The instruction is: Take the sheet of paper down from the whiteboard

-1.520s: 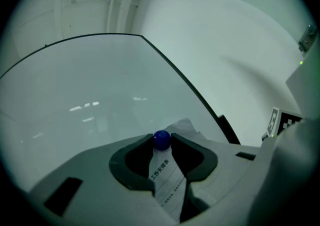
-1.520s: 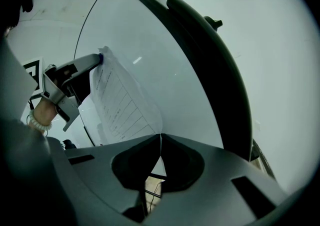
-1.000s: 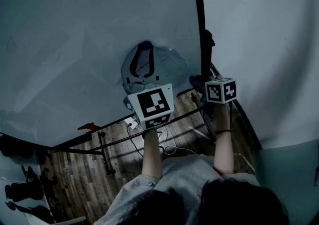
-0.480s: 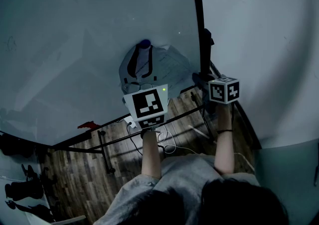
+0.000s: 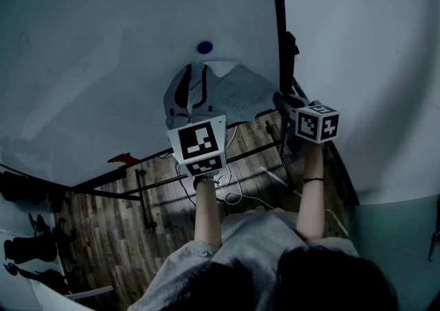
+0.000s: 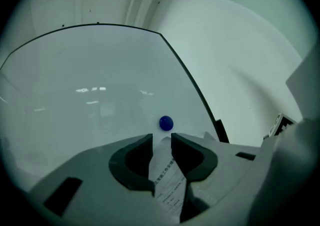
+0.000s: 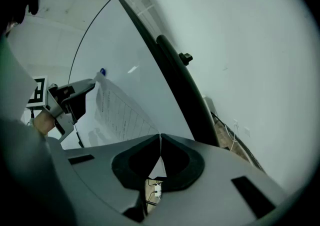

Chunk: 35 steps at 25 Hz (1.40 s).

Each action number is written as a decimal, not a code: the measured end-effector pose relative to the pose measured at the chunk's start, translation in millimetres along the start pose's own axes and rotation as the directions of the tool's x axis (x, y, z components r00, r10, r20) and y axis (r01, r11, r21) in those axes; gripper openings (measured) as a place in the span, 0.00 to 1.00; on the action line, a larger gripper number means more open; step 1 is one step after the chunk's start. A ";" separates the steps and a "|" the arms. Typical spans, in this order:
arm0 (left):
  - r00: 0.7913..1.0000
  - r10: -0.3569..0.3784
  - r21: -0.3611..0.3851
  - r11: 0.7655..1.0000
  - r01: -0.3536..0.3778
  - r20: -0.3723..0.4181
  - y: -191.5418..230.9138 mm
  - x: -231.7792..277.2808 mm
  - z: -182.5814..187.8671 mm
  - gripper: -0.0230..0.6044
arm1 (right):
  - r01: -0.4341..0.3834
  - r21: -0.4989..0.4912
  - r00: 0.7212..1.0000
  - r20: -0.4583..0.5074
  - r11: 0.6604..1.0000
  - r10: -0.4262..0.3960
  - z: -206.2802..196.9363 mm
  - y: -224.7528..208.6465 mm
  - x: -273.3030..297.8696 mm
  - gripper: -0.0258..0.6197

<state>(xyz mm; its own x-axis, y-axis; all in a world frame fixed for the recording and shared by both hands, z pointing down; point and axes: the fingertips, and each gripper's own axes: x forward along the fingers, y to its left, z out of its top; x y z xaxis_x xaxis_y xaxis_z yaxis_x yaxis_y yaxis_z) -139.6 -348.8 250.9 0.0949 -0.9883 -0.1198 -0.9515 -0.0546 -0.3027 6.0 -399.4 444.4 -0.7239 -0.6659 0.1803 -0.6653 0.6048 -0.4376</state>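
White printed sheet of paper point(image 5: 240, 93), off the glossy whiteboard point(image 5: 103, 62)
Dark curved jaws of the left gripper point(image 6: 161, 142) clamp the thin sheet's top, just below a round blue magnet point(image 6: 166, 123) (not touching it); the right gripper point(image 7: 160, 136) is pressed together on its lower corner, the sheet spanning between them.

I log the whiteboard point(image 5: 103, 62) as pale grey-white, edged by a black frame, and the round magnet point(image 5: 204, 47) as deep blue. The sheet of paper point(image 5: 237, 93) is white with dark printed lines and a ruled grid. On the left gripper point(image 6: 161, 140) and right gripper point(image 7: 160, 142), the bodies are grey and the jaws black. The marker cubes point(image 5: 199, 143) are white with black square patterns. The floor point(image 5: 110, 234) is brown wood plank (with one small red item point(image 5: 122, 159), kind unclear).
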 end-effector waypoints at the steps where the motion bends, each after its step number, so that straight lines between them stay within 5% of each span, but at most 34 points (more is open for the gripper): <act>1: 1.000 0.006 -0.001 1.000 -0.006 -0.011 1.7 -3.1 -3.3 0.23 | -0.001 -0.004 1.000 0.008 1.000 0.001 1.2 1.2 -2.1 0.04; 20: 0.991 0.051 -0.146 0.987 -0.069 -0.120 13.1 -87.5 -47.9 0.14 | 0.043 -0.064 0.995 0.093 0.997 -0.037 2.0 11.6 -56.6 0.04; 35: 0.976 -0.013 -0.264 0.964 -0.045 -0.216 5.2 -130.4 -100.8 0.05 | -0.031 -0.252 0.988 0.140 0.967 0.068 13.0 50.9 -77.7 0.04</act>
<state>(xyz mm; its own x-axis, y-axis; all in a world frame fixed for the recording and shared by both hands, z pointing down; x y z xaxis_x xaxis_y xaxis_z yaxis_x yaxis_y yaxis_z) -186.5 -234.7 360.3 0.0419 -0.9949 0.0916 -0.9983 -0.0454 -0.0370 30.8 -322.5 396.7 -0.7348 -0.6778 0.0247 -0.6671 0.7156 -0.2071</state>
